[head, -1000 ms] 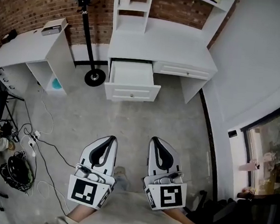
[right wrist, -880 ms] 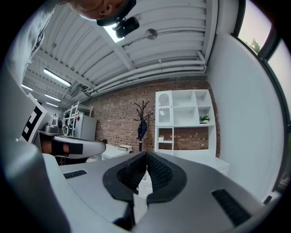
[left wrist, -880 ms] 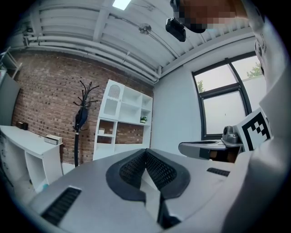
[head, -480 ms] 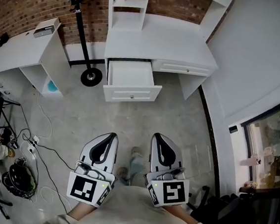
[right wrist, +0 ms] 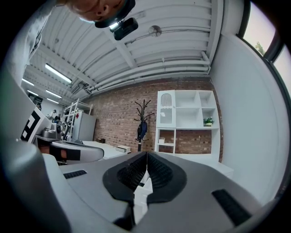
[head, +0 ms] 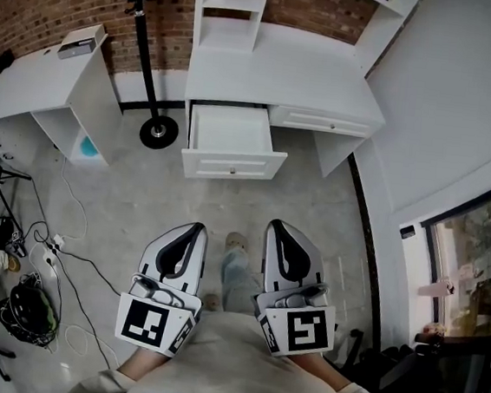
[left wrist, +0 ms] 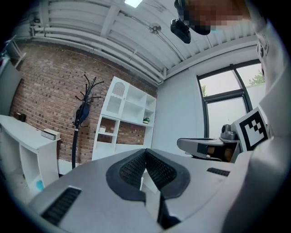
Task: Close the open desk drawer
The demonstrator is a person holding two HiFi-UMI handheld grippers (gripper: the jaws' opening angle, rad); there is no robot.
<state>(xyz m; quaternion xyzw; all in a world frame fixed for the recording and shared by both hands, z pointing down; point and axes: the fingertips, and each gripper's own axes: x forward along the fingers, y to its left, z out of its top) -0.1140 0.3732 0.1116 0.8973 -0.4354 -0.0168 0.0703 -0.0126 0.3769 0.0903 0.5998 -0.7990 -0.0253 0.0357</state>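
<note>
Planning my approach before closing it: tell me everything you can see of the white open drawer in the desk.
The white wooden-looking drawer is pulled well out from the left side of the white desk, square to it. Its panelled front carries one small knob at centre. The inside looks bare. Nothing touches it besides the desk.

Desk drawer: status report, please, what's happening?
Left gripper shut, right gripper shut, both empty. Drawer open, well ahead, untouched. Cables lie off left, not in path.
</note>
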